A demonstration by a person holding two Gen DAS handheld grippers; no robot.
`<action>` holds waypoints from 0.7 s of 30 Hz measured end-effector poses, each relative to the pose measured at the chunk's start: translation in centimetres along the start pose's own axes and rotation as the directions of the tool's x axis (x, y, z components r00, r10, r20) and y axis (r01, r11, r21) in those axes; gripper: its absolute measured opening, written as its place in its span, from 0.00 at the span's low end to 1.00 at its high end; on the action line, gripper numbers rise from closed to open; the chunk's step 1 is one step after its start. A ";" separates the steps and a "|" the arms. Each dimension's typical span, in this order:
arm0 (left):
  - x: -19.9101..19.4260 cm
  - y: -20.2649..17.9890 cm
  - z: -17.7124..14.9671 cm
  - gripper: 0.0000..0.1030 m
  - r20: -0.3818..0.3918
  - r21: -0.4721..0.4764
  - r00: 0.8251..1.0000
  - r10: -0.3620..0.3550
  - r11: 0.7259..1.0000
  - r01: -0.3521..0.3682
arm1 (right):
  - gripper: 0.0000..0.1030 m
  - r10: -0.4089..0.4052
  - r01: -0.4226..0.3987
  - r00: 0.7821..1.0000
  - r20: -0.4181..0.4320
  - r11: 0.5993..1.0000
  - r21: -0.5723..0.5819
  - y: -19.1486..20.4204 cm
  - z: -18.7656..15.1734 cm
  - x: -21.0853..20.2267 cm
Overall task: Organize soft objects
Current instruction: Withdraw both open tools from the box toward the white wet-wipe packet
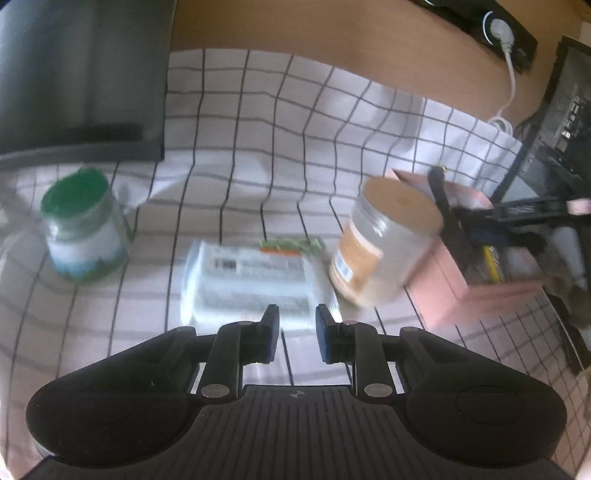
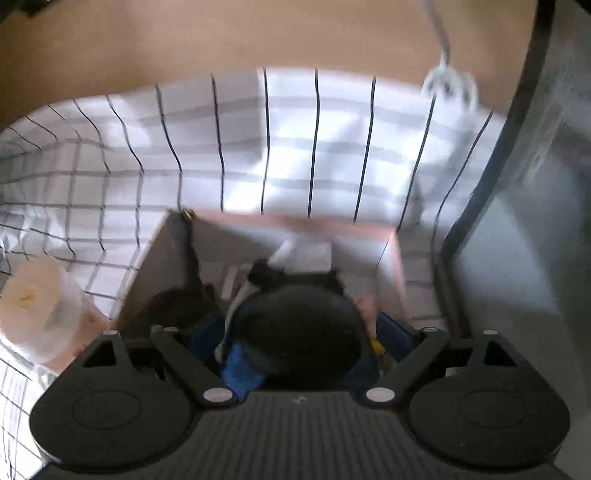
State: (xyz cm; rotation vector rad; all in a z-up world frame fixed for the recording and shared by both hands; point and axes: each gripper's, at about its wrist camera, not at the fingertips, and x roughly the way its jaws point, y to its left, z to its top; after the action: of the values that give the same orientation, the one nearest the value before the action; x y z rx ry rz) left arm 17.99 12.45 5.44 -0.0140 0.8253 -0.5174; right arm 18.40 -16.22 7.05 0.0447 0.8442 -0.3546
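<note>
Left gripper (image 1: 296,325) open above wipes pack (image 1: 251,280); right gripper (image 2: 301,332) clamped on dark soft object (image 2: 299,332) over pink box (image 2: 391,258).

A white grid-check cloth (image 1: 280,122) covers the tan wooden surface (image 1: 280,33); a black power strip (image 1: 476,22) lies far back, white cable (image 1: 511,85) plugged in.

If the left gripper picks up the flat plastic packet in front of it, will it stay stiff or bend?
The packet looks like a soft film pack, so it would probably sag past the fingers. Its glossy wrap may be slippery. Lying flat, it should not roll.
</note>
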 end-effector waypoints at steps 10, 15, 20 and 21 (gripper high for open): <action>7.3 1.1 6.1 0.23 0.044 0.077 0.999 -0.013 0.997 0.009 | 0.89 0.083 -0.075 0.987 0.135 0.995 -0.064 3.1 -4.2 -10.7; 11.1 1.7 7.5 0.23 -0.015 0.094 0.999 -0.032 0.995 0.033 | 0.89 0.099 -0.092 0.994 0.052 0.988 -0.126 6.1 -8.3 -10.9; 13.2 1.6 6.4 0.22 -0.089 0.166 0.996 -0.008 0.986 0.022 | 0.89 0.117 -0.121 0.993 -0.034 0.974 -0.189 8.9 -11.6 -9.8; 13.0 1.6 6.1 0.22 -0.075 0.189 0.997 -0.002 0.982 0.016 | 0.89 0.118 -0.125 0.992 -0.046 0.973 -0.196 9.3 -11.9 -9.5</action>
State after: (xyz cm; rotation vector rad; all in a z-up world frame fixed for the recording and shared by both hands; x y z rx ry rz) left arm 30.28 6.90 0.23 0.1777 0.8460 -0.6066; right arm 7.00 -2.64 5.15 -0.0833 0.9030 -0.1532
